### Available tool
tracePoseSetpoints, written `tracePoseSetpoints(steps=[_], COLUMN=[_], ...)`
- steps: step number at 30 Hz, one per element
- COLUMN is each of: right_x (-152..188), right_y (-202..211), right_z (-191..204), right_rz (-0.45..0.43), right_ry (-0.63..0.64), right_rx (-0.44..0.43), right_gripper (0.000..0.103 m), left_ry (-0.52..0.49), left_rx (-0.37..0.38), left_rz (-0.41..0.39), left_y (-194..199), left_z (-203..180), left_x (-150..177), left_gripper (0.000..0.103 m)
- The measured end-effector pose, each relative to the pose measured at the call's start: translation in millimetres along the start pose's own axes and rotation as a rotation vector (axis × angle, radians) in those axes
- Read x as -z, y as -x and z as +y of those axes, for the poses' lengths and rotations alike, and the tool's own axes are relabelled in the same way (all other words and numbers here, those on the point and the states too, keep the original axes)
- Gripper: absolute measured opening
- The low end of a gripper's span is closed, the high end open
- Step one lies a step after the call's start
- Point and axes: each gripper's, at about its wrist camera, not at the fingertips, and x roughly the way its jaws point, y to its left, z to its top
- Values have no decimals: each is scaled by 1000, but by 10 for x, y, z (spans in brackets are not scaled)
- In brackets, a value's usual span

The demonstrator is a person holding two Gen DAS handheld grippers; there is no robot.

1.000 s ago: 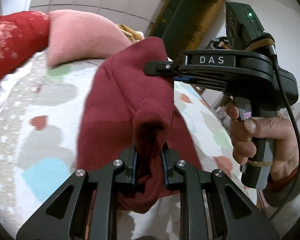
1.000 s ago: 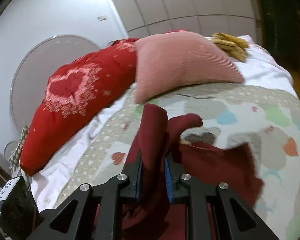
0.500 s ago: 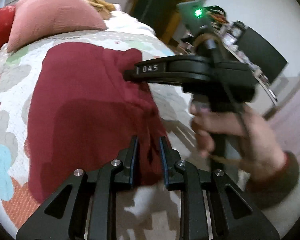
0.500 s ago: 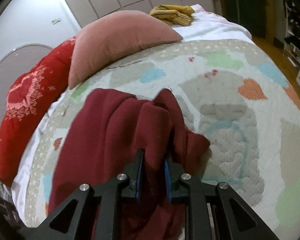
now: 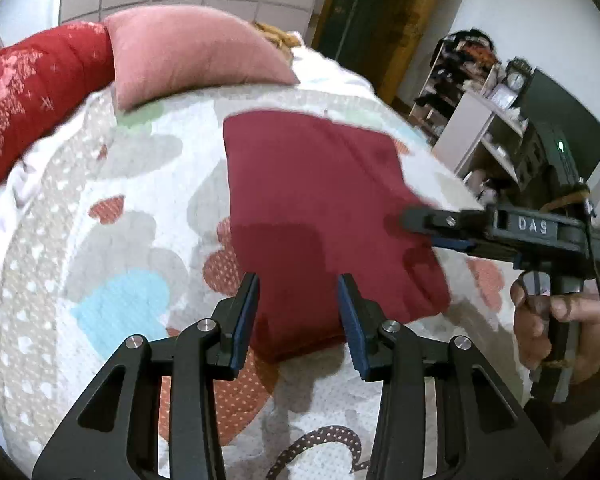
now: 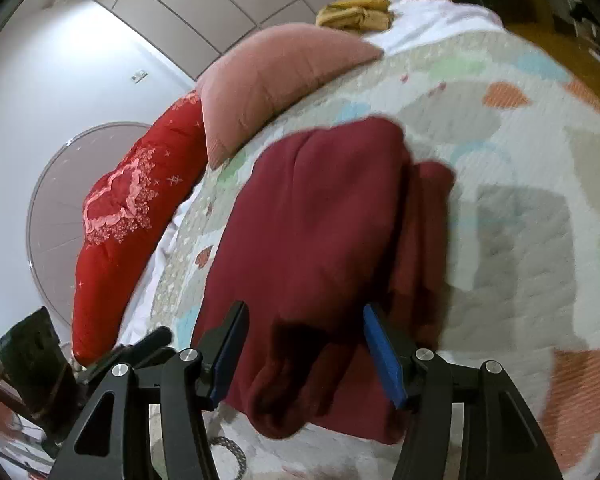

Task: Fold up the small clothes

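A dark red garment [image 5: 320, 208] lies folded flat on the patterned quilt [image 5: 112, 240]; it also shows in the right wrist view [image 6: 312, 248]. My left gripper [image 5: 300, 312] is open, its blue pads on either side of the garment's near edge, gripping nothing. My right gripper [image 6: 304, 348] is open over the garment's near edge. From the left wrist view the right gripper [image 5: 420, 220] shows at the garment's right edge, held by a hand.
A pink cushion [image 5: 188, 48] and a red heart-patterned pillow [image 5: 24, 92] lie at the head of the bed. Yellow cloth [image 6: 356, 12] sits at the far end. Shelves and a doorway [image 5: 480, 92] stand to the right of the bed.
Both grippers held the garment shut, carried it up and laid it down folded on the quilt. Both have now opened and let it go.
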Motion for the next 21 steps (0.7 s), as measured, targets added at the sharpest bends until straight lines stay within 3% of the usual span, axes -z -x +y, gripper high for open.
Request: tracePoseSetpoints(steps=[1, 3, 5, 9, 15, 21], right_x=[20, 41, 56, 70, 121, 233], right_y=[-85, -191, -152, 212, -132, -31], right_z=[-12, -46, -14, 144, 17, 49], right_rz=[10, 25, 10, -72, 28, 6], right_ry=[-14, -18, 30, 181, 212, 264], right_rx=[-14, 3, 39, 139, 254, 303], right_gripper=[56, 28, 12, 9, 9, 9], left_ry=[-3, -8, -21, -46, -27, -13], left_rx=[-1, 3, 5, -10, -39, -50], left_rz=[15, 17, 2, -40, 29, 42], left_y=[-57, -87, 0, 210, -135, -145], left_z=[-31, -52, -53, -107, -141, -79], left_x=[22, 13, 9, -16, 16, 76], left_gripper=[40, 40, 40, 40, 40, 40])
